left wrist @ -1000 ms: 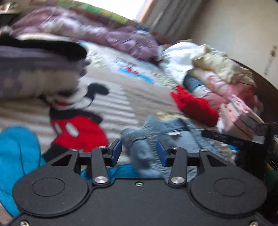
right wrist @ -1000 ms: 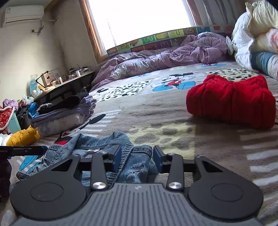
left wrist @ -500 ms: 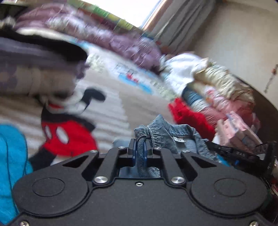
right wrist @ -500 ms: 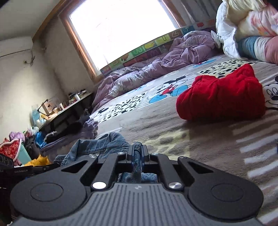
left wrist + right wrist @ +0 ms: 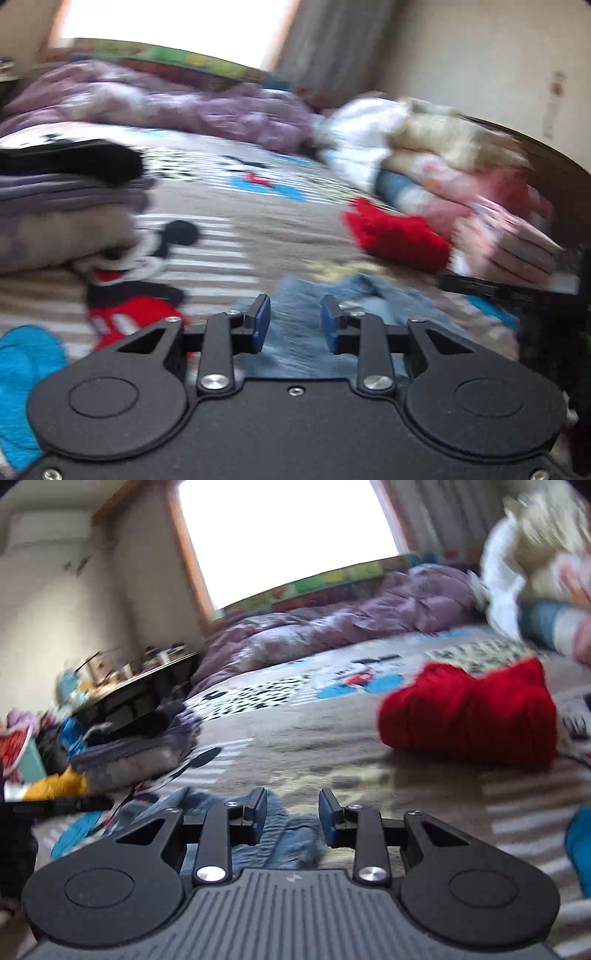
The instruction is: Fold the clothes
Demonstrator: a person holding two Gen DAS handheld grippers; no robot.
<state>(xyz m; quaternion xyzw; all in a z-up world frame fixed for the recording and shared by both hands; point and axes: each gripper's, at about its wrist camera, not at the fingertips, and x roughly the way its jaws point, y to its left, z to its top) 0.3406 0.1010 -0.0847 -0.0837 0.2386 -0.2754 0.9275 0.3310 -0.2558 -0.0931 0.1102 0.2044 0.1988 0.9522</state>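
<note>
Both grippers hang low over a bed with jaws apart and nothing between them, the left gripper (image 5: 294,325) and right gripper (image 5: 291,812) each poised above a crumpled denim garment (image 5: 354,306) lying just ahead on the patterned bedcover (image 5: 295,738). The denim looks thick and fairly heavy for cloth, limp but slow to drape, with seams and a collar likely to give a firmer, less slippery hold than the bunched middle; blur hides which edge is which. Whether it lies mid-fold or simply heaped cannot be told. Beyond it the cover runs open and flat, giving room to spread or fold. To the left sits a stack (image 5: 66,206) of grey and black clothes; to the right, a red knit (image 5: 472,716) lies well apart from the denim. Farther back, a pile (image 5: 436,166) of bedding and clothes rises at the right, a purple quilt (image 5: 332,627) lies under the window.
</note>
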